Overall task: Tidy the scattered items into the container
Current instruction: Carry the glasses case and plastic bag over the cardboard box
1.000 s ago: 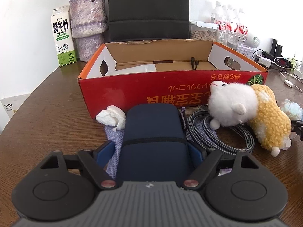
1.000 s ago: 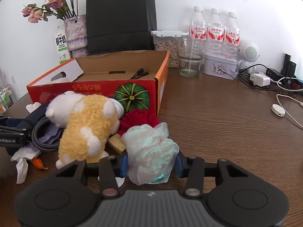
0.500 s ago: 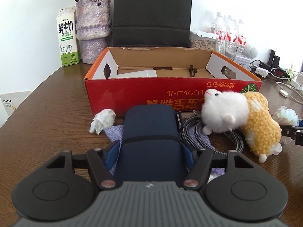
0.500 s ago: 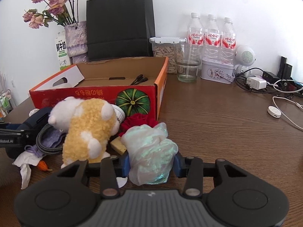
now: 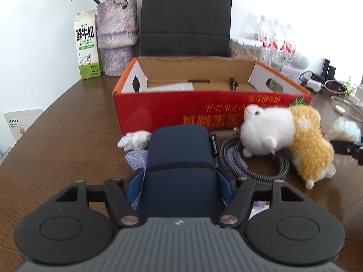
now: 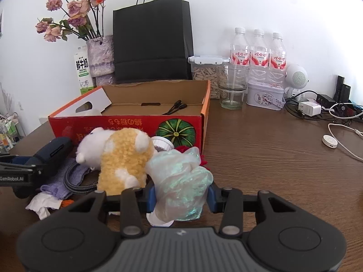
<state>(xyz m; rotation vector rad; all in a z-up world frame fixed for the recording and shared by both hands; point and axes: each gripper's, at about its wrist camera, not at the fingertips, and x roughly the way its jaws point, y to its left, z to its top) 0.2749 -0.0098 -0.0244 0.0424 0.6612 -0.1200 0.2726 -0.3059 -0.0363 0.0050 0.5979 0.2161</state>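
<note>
Left wrist view: the left gripper (image 5: 180, 182) has its blue pads pressed against both sides of a dark blue fabric pouch (image 5: 180, 158), a smooth rounded case with a stitched seam across it. Under it lies a lilac knitted cloth (image 5: 136, 158), and a crumpled white tissue (image 5: 135, 139) sits just beyond, near the box's front wall. To the right, a coiled braided cable (image 5: 251, 167) lies flat on the brown wooden table (image 5: 68, 136), with a fluffy white and yellow plush toy (image 5: 283, 138) lying on it, its head touching the box. The box (image 5: 181, 111) is a shallow open cardboard tray, red printed outside and plain brown inside, standing mid-table towards the far edge. Behind it are a milk carton (image 5: 87, 47), a rough lilac vase (image 5: 116, 36) and a black paper bag (image 5: 186, 15).

Right wrist view: the right gripper (image 6: 181, 196) clamps a crinkled, shimmering translucent plastic bag (image 6: 181, 185), bunched between its blue pads. The curly plush toy leans against the bag's left side. Behind the bag is a red fabric piece (image 6: 183, 149), by the box's right front corner. Inside the box lie thin black sticks (image 6: 175, 108). Along the table's far edge stand three clear water bottles (image 6: 257, 56), a glass (image 6: 232, 93) and a metal tin (image 6: 264, 95).
</note>
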